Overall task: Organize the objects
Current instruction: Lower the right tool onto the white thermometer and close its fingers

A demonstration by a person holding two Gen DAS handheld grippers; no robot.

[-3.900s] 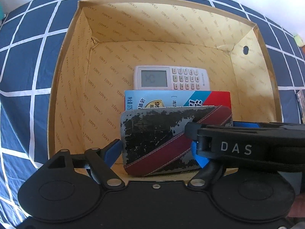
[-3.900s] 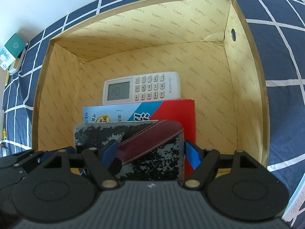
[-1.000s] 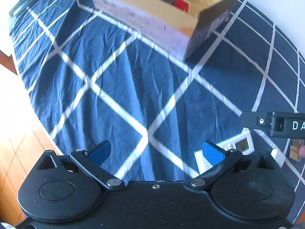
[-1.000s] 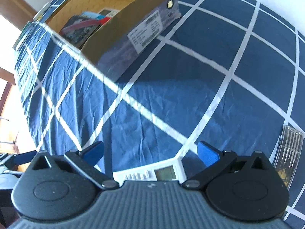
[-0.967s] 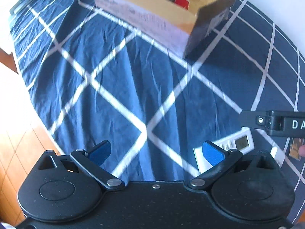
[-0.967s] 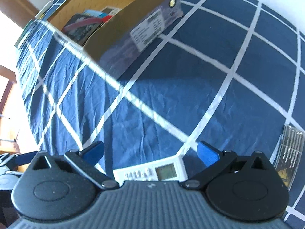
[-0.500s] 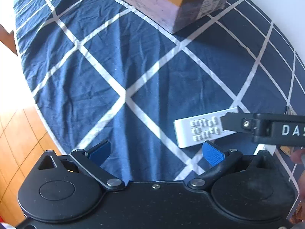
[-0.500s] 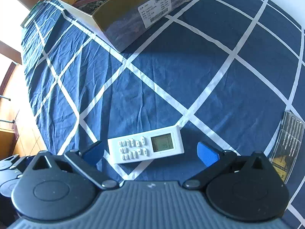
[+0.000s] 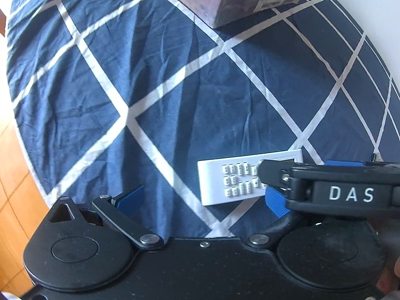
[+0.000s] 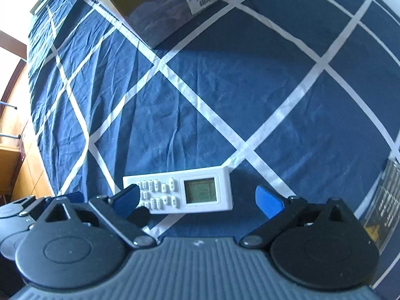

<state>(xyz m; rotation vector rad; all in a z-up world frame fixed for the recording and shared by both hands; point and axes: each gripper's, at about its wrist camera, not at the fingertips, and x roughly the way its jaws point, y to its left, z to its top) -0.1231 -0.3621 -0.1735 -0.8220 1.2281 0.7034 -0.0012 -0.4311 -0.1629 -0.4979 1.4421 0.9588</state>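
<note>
Remote control (image 10: 180, 192), one white unit with keys and a small screen, lies flat on the blue white-lined cloth (image 10: 225, 105) at about six o'clock in the right wrist view. One cardboard box (image 10: 160, 7) stands well apart at twelve o'clock; its contents cannot be seen. One clear packet (image 10: 382, 200) lies at three o'clock. The right gripper (image 10: 197, 197) is closing, jaws wide, the remote between them unpressed. The left gripper (image 9: 200, 197) stands released, empty, just beside the remote.
</note>
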